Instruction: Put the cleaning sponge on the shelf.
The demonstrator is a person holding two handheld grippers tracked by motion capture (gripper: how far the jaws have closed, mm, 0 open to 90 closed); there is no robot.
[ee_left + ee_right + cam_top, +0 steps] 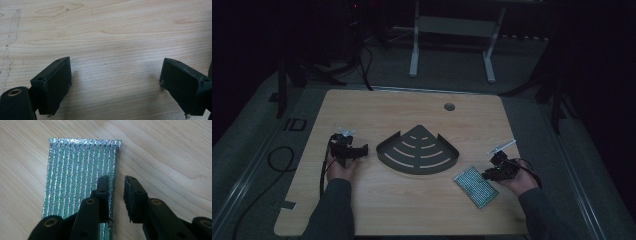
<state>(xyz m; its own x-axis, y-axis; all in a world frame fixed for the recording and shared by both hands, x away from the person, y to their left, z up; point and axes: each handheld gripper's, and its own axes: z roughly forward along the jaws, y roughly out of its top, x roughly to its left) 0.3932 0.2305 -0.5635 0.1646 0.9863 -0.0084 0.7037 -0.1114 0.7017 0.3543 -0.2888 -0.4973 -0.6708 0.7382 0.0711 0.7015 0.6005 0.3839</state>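
Right gripper view shows the glittery green scouring pad (80, 175) at centre-left, the right gripper (117, 195) narrowly parted astride its right edge. This looks like a pick-up starting; next, close squarely. At high-view left, the left gripper (357, 149) gapes over the bare table (362, 107) beside the black corner rack (418, 150).

Tabletop (377, 107): pale wood, fine horizontal grain lines, faint darker swirls. Fan-shaped tray (418, 151): matte black, with curved pale slots showing the wood beneath. Flat pad (80, 172) right of tray: metallic green-silver, glittering, ribbed in parallel stripes. Left tongs (115, 85) and right tongs (116, 195): black. Sleeves: dark grey.
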